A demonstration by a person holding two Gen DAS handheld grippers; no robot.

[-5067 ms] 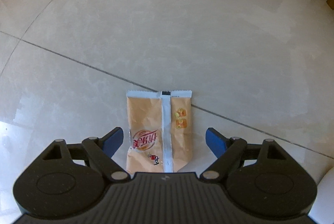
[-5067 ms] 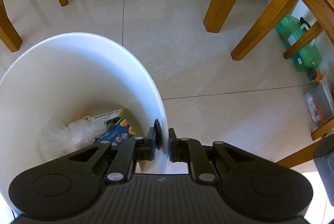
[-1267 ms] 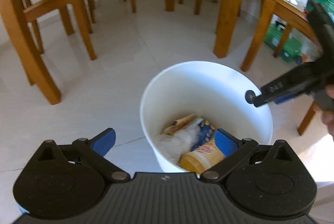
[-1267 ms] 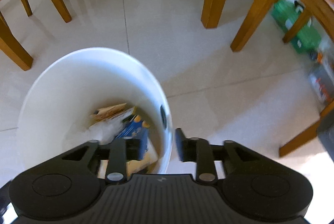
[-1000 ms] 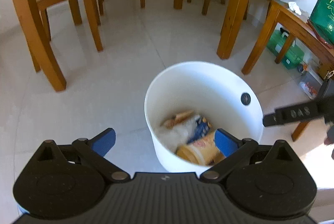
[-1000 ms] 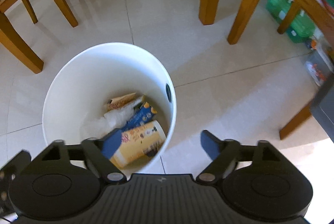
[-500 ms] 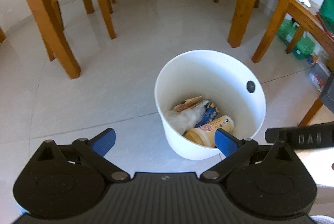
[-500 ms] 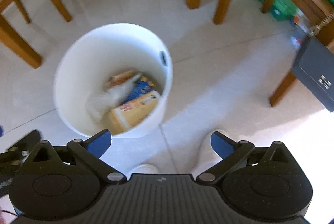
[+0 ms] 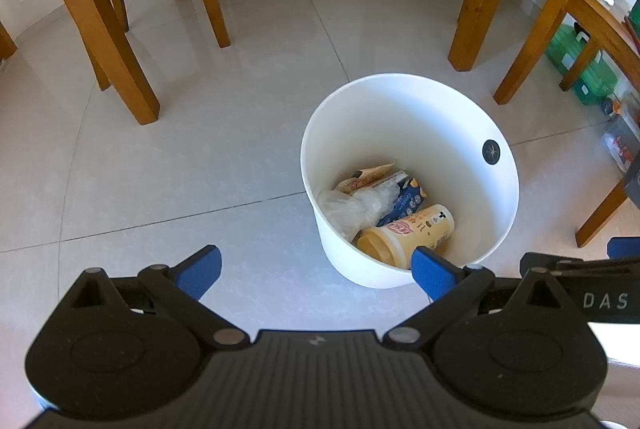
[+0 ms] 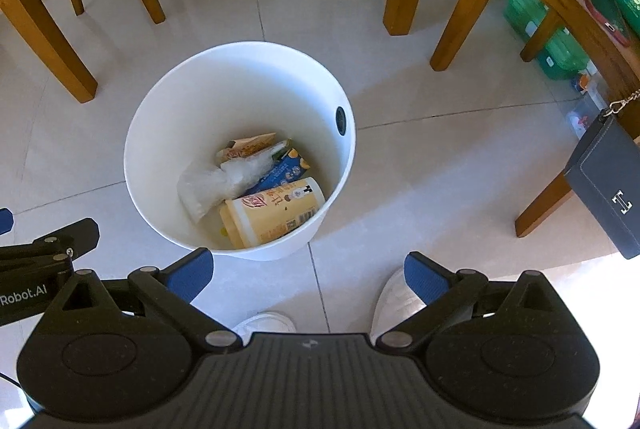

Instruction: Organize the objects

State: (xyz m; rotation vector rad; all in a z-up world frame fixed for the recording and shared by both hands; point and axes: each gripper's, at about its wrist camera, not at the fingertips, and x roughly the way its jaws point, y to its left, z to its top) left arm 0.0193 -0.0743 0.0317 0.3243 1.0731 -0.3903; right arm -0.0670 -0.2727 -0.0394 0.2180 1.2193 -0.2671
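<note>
Hovering both tongs, left (image 9: 316, 271) and right (image 10: 308, 271), spread and empty above the white bin (image 10: 168, 213), we judge another loose item comes next.

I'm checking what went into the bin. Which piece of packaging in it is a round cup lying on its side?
The yellow cup, nearest the camera in the white bin. The orange packet, blue packet and clear bag are all flat and soft.
</note>
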